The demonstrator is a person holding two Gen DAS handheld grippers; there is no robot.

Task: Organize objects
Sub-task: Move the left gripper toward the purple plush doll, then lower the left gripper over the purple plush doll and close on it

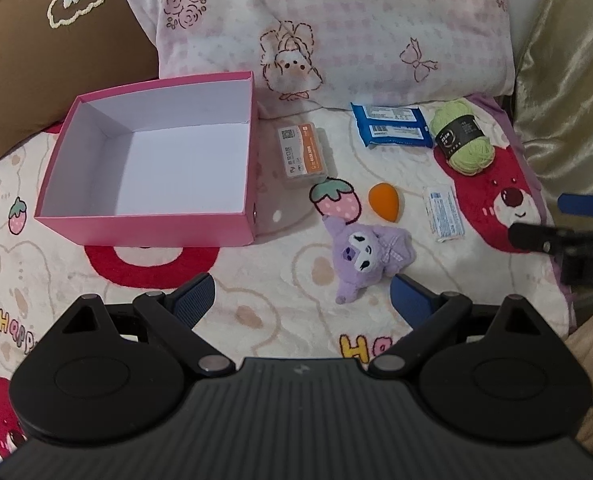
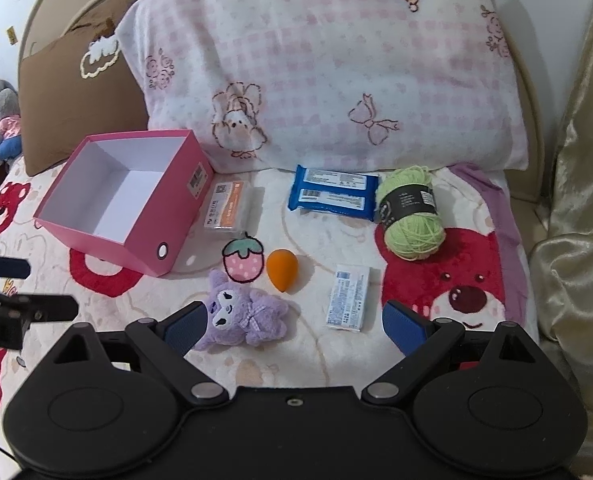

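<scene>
Grippers, left (image 1: 302,300) and right (image 2: 294,330), gape; pink box (image 1: 152,228) empty.

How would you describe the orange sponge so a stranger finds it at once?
Start at the pink box on the bed. To its right, past the printed strawberry, lies the orange sponge, just beyond the purple plush toy. It alone is smooth, egg-shaped and plain orange.

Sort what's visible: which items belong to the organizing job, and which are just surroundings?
Job: pink box, purple plush, orange sponge, green yarn, blue packet, white packet, clear case.
Surroundings: pink pillow, brown cushion, blanket.
</scene>
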